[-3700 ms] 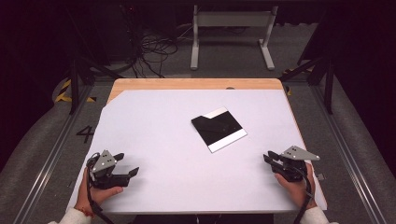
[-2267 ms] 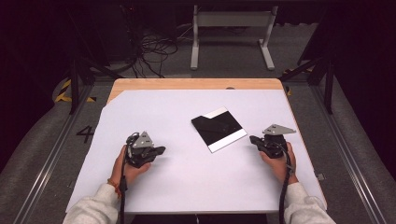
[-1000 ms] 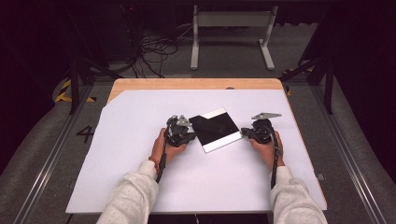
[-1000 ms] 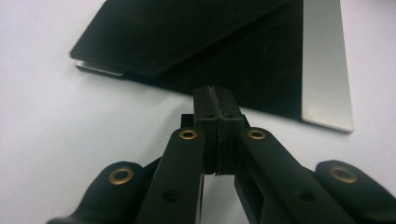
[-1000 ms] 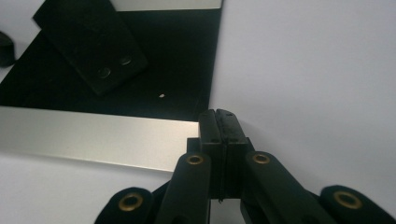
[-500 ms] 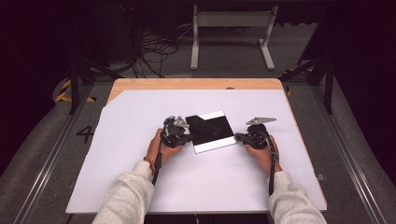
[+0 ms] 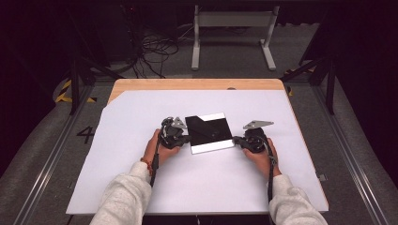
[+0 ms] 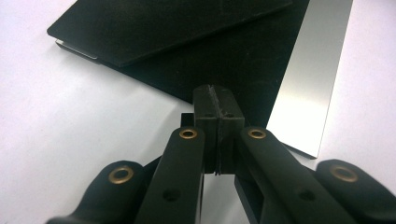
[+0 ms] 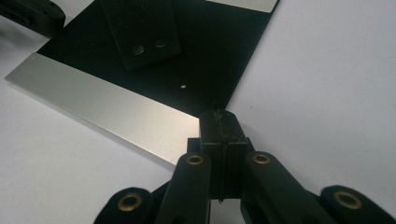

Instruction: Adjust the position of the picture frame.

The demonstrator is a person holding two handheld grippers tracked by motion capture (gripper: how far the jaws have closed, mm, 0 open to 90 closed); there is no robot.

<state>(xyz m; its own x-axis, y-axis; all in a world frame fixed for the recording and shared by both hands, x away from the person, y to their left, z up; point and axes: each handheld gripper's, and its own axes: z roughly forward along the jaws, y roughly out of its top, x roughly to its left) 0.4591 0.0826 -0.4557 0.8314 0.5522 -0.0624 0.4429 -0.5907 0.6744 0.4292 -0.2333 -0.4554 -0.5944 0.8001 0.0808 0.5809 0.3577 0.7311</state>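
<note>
Both of my grippers have closed in from the near corners of the table (image 7: 141, 197) since the first frame, and the black-and-silver panel (image 7: 208, 132) now sits squarer between them. One panel, two grippers: my left gripper (image 7: 180, 138) touches its left edge, my right gripper (image 7: 236, 140) meets its near right corner. Each gripper's jaws are pressed together, pinching nothing. That panel lies mid-table on one white sheet (image 7: 141, 117).

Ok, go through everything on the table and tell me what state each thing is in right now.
Black plate: lying flat on the white sheet, silver strips showing along two edges.
Left tongs: shut, tips at the plate's left edge, holding nothing.
Right tongs: shut, tips at the plate's right corner, holding nothing.
</note>
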